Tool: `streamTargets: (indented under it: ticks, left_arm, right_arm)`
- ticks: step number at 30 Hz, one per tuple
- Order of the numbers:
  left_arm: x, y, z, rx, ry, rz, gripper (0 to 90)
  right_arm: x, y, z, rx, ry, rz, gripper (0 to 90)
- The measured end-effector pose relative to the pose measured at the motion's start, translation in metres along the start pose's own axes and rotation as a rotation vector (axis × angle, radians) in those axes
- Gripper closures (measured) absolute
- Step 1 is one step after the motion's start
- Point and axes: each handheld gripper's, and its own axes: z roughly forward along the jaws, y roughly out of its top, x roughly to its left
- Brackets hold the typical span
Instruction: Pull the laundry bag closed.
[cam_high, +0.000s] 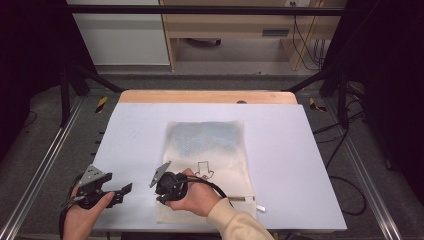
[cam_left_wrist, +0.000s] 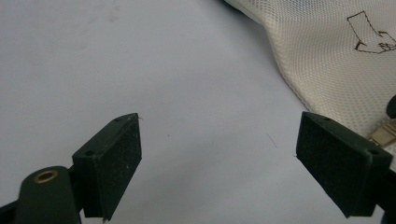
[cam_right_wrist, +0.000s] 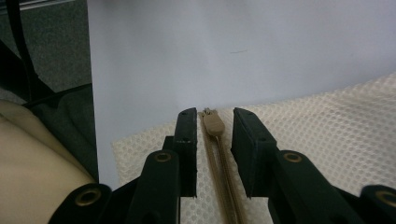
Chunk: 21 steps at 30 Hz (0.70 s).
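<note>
Mesh bag (cam_high: 210, 160) lying flat on the white table (cam_high: 280, 150), its zipper (cam_right_wrist: 219, 154) along the near edge. Right gripper (cam_right_wrist: 212, 140) set low over that edge, jaws a narrow gap apart, the zipper's end between them but not clamped. Left gripper (cam_left_wrist: 219, 154) on bare table just left of the bag, jaws wide apart, holding nothing

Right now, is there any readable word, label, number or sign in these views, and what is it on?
No readable text.
Mesh bag: an outline drawing, a picture with no letters I can make out.
Cabinet label at the back: too small and blurred to read.
</note>
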Motion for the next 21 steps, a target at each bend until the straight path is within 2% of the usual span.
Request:
streamTargets:
  ticks: [4, 7, 10, 12, 13, 15, 17, 20, 21]
  left_arm:
    - [-0.005, -0.001, -0.002, -0.013, -0.033, -0.006, 15.7]
    - [-0.008, -0.001, -0.005, -0.018, -0.053, -0.011, 18.2]
    - [-0.015, -0.004, -0.008, -0.023, -0.108, -0.028, 18.7]
    - [-0.018, -0.005, -0.009, -0.019, -0.117, -0.031, 19.0]
    - [-0.021, -0.006, -0.009, -0.015, -0.124, -0.026, 19.1]
    - [-0.027, -0.008, -0.009, -0.010, -0.131, -0.014, 19.2]
    - [-0.037, -0.012, -0.010, -0.003, -0.170, -0.010, 19.9]
    - [-0.046, -0.013, -0.005, 0.009, -0.200, 0.006, 20.2]
    - [-0.048, -0.013, -0.003, 0.009, -0.227, 0.005, 20.2]
  right_arm:
    - [-0.003, 0.001, 0.006, 0.007, 0.018, 0.014, 71.0]
    - [-0.006, 0.001, 0.011, 0.018, 0.044, 0.026, 80.2]
    - [-0.008, 0.002, 0.011, 0.014, 0.061, 0.033, 81.8]
    - [-0.007, 0.002, 0.009, 0.005, 0.061, 0.037, 81.9]
    - [-0.007, 0.002, 0.006, -0.009, 0.061, 0.020, 81.8]
    - [-0.007, 0.001, 0.003, -0.016, 0.059, 0.021, 81.9]
    - [-0.007, 0.001, 0.002, -0.020, 0.057, 0.021, 82.0]
    - [-0.006, 0.001, 0.001, -0.029, 0.056, 0.003, 82.0]
    - [-0.006, 0.001, 0.000, -0.027, 0.055, 0.006, 82.0]
